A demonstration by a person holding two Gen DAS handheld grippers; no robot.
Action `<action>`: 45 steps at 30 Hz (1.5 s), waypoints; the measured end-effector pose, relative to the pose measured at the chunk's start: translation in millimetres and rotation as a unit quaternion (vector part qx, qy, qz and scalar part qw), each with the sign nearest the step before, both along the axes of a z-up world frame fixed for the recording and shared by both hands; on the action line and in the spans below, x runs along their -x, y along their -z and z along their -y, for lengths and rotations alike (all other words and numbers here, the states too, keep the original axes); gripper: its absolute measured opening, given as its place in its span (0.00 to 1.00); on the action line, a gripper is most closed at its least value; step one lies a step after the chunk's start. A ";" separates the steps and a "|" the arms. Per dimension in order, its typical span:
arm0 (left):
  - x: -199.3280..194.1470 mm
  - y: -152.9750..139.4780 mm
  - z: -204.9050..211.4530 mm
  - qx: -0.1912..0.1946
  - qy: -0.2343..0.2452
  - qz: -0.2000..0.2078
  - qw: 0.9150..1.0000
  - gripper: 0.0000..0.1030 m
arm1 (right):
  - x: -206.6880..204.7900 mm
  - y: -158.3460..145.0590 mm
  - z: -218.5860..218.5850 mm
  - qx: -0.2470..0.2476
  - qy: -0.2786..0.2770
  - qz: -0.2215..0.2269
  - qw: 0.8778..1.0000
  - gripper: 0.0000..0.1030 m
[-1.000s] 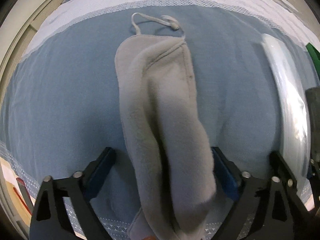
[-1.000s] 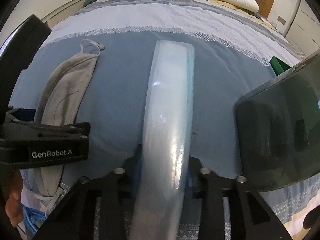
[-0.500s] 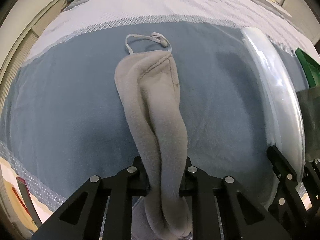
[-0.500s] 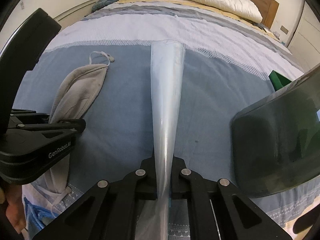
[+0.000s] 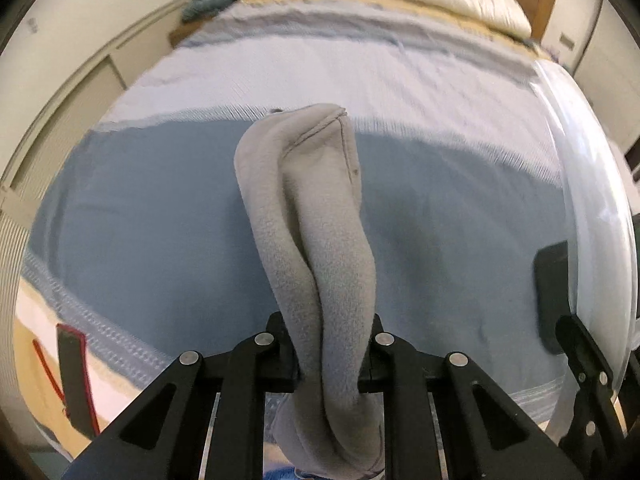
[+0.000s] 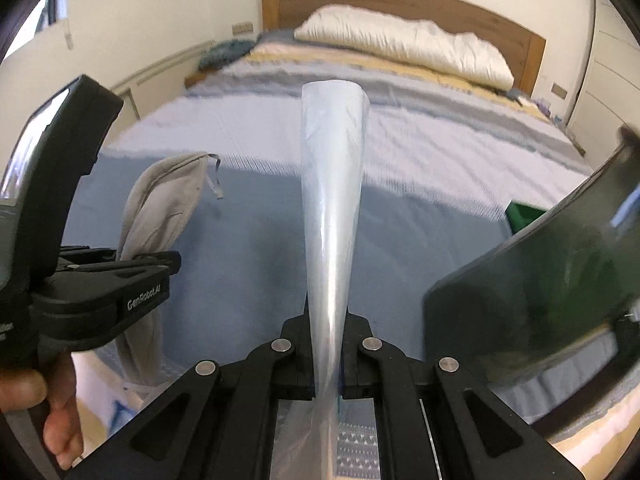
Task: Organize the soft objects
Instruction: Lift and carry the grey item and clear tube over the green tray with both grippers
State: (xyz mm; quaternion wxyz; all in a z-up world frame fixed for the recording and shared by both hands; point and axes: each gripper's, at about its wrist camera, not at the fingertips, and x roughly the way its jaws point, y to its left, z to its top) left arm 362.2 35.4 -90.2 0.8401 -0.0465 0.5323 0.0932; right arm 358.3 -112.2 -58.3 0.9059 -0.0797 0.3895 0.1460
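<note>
A grey fleece mask (image 5: 312, 216) with a stitched seam hangs off the bed, pinched near its lower end by my left gripper (image 5: 330, 356), which is shut on it. In the right wrist view the same mask (image 6: 160, 200) dangles at left with a thin ear loop, held by the left gripper (image 6: 120, 276). My right gripper (image 6: 326, 356) is shut on a clear plastic bag (image 6: 332, 184), which stands up from its jaws as a narrow folded strip. The bag (image 5: 592, 208) also curves along the right edge of the left wrist view.
Below lies a bed with a blue blanket (image 5: 140, 220) and pale striped cover; a white pillow (image 6: 400, 48) rests against the wooden headboard. A dark glossy object (image 6: 540, 280) fills the right side, with something green (image 6: 524, 216) behind it. A hand (image 6: 52, 420) grips the left tool.
Both grippers closed, the left on the mask and the right on the bag, then rose, lifting both off the blanket. The views tilted up toward the headboard.
</note>
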 end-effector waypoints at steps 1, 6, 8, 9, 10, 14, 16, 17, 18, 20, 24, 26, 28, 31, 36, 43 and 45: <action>7.0 -11.4 0.8 -0.003 -0.005 0.012 1.000 0.13 | 7.2 -7.7 5.9 -0.005 -0.002 0.007 1.000 0.05; 47.3 -65.3 16.6 -0.008 -0.002 0.066 0.998 0.13 | 52.7 -49.8 36.1 -0.032 -0.015 0.049 0.998 0.05; 65.1 -80.6 26.3 -0.007 0.011 0.087 0.996 0.13 | 77.8 -70.3 56.3 -0.041 -0.020 0.071 0.996 0.05; 73.0 -87.5 29.1 -0.005 0.018 0.094 0.995 0.13 | 89.0 -78.6 66.5 -0.046 -0.021 0.080 0.996 0.05; 85.2 -97.2 36.7 0.000 0.028 0.103 0.994 0.13 | 98.9 -83.5 72.6 -0.050 -0.021 0.086 0.995 0.05; 119.0 -117.1 68.5 0.014 0.070 0.123 0.990 0.13 | 143.9 -100.3 130.7 -0.054 -0.012 0.110 0.992 0.05; 130.7 -123.1 85.3 0.025 0.097 0.124 0.987 0.13 | 159.7 -101.2 157.7 -0.052 -0.001 0.113 0.992 0.05; 140.0 -125.5 101.2 0.033 0.117 0.125 0.985 0.13 | 166.5 -101.0 171.2 -0.049 0.004 0.113 0.992 0.05; 143.3 -126.8 113.1 0.040 0.131 0.124 0.983 0.13 | 175.9 -98.8 192.5 -0.042 0.013 0.112 0.993 0.05; 155.0 -130.9 143.6 0.056 0.171 0.118 0.977 0.13 | 188.5 -95.2 221.1 -0.037 0.027 0.108 0.993 0.05; 167.3 -135.5 209.5 0.089 0.241 0.108 0.960 0.13 | 216.9 -85.8 291.8 -0.017 0.070 0.100 0.992 0.05; 165.6 -133.8 244.8 0.109 0.274 0.099 0.950 0.13 | 219.4 -86.3 319.0 -0.010 0.089 0.097 0.991 0.05; 157.8 -135.0 278.3 0.124 0.297 0.092 0.942 0.13 | 222.9 -82.1 352.3 -0.002 0.112 0.093 0.989 0.05; 131.7 -130.6 326.1 0.140 0.313 0.083 0.936 0.14 | 220.0 -76.1 390.6 0.007 0.142 0.087 0.986 0.05; 66.4 -109.1 389.4 0.144 0.297 0.072 0.941 0.14 | 191.1 -61.1 443.4 0.015 0.173 0.080 0.981 0.05; -22.9 -67.1 417.9 0.122 0.221 0.069 0.965 0.14 | 99.2 -53.0 446.7 0.004 0.157 0.082 0.984 0.05; -51.7 -54.4 419.8 0.106 0.194 0.071 0.973 0.14 | 76.7 -49.4 445.1 -0.002 0.146 0.080 0.986 0.05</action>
